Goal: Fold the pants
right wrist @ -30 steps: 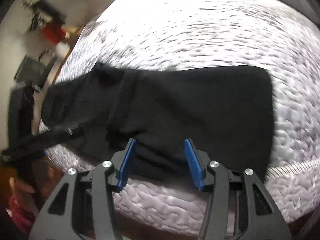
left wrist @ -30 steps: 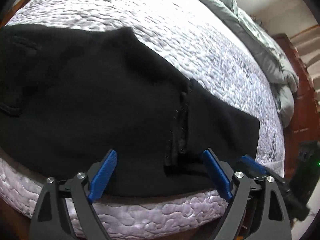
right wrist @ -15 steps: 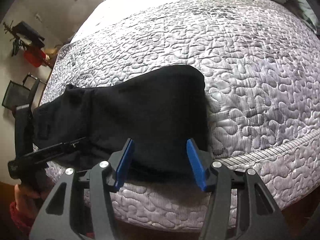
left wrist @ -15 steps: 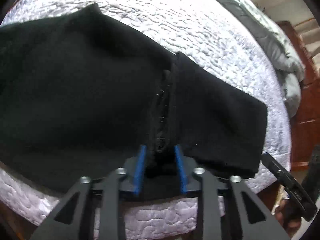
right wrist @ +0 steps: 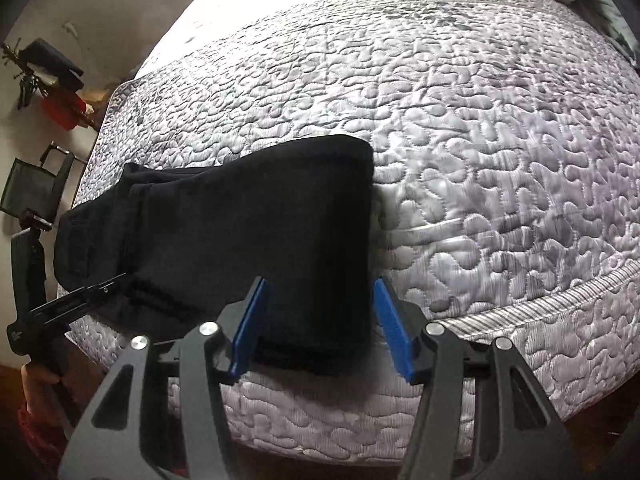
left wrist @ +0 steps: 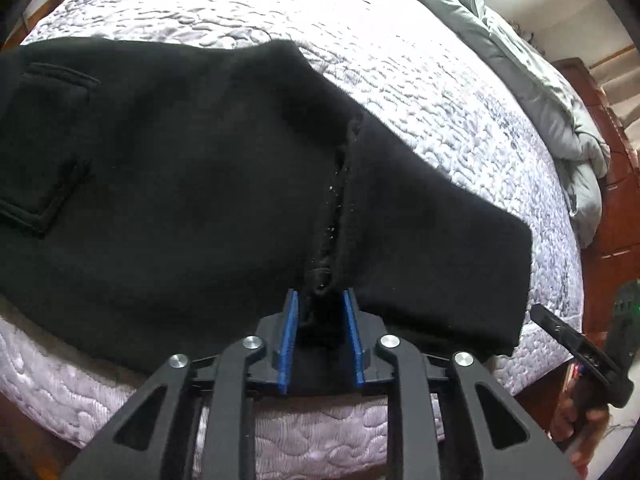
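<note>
**Two grippers at the near hem, one gripping, one still wide**

Both tools sit at the bed's near edge, where the black pants lie flat across the quilted bedspread, already doubled along their length by the look of it. The left gripper has its blue pads pinched on a bunched seam ridge at the cloth's near edge, at six o'clock in its view. The right gripper has its fingers spread wide, straddling the near corner of the leg end without pinching it.

My guess is that a crosswise fold is being set up. Next, the right needs to close on that corner, and then both should lift together and carry the edge over evenly, or the fabric will skew.

A grey comforter is heaped at two o'clock in the left view, with dark wooden furniture beyond it. In the right view, a black chair stands at nine o'clock, with something red near ten.
</note>
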A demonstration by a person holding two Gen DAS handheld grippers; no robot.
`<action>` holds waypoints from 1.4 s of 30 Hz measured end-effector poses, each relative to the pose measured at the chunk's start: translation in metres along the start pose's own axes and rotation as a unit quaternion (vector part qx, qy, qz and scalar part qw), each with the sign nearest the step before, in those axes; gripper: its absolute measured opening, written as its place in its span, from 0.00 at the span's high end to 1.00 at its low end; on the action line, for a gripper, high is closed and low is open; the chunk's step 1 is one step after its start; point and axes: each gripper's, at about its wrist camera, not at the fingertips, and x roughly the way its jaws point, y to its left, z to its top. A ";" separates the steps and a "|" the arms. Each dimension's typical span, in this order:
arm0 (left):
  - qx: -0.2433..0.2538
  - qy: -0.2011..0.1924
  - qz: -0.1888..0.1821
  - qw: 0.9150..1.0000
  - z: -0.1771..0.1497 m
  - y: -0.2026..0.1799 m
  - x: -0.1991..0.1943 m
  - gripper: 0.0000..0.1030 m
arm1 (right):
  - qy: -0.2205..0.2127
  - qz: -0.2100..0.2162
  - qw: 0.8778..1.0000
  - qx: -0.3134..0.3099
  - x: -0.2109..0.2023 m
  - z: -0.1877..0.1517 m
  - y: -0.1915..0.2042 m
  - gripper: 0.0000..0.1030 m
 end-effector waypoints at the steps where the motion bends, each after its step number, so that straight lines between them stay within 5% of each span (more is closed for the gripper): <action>1: -0.001 -0.010 0.001 1.000 0.003 -0.004 -0.006 0.78 | -0.004 -0.001 1.000 -0.005 -0.002 0.003 0.002 0.48; 5: 0.033 -0.064 -0.034 0.997 0.017 -0.032 -0.037 0.57 | -0.015 0.008 1.000 -0.012 -0.013 0.024 0.006 0.47; 8: 0.051 -0.046 -0.076 0.995 0.026 -0.058 -0.027 0.47 | -0.005 0.024 0.999 -0.030 -0.009 0.042 0.014 0.48; 15: 0.050 0.032 -0.042 0.997 0.031 -0.064 0.042 0.48 | 0.058 0.020 0.998 0.003 0.040 0.063 0.003 0.51; 22: 0.055 0.034 -0.040 0.997 0.024 -0.061 0.044 0.48 | 0.068 0.053 0.996 0.036 0.066 0.062 -0.016 0.48; 32: 0.070 0.021 -0.052 0.996 0.001 -0.067 0.017 0.35 | 0.046 0.102 0.993 0.025 0.004 0.017 -0.006 0.47; 42: 0.062 0.030 -0.056 0.996 0.000 -0.062 0.032 0.35 | 0.077 0.086 0.992 0.043 0.047 -0.008 -0.022 0.45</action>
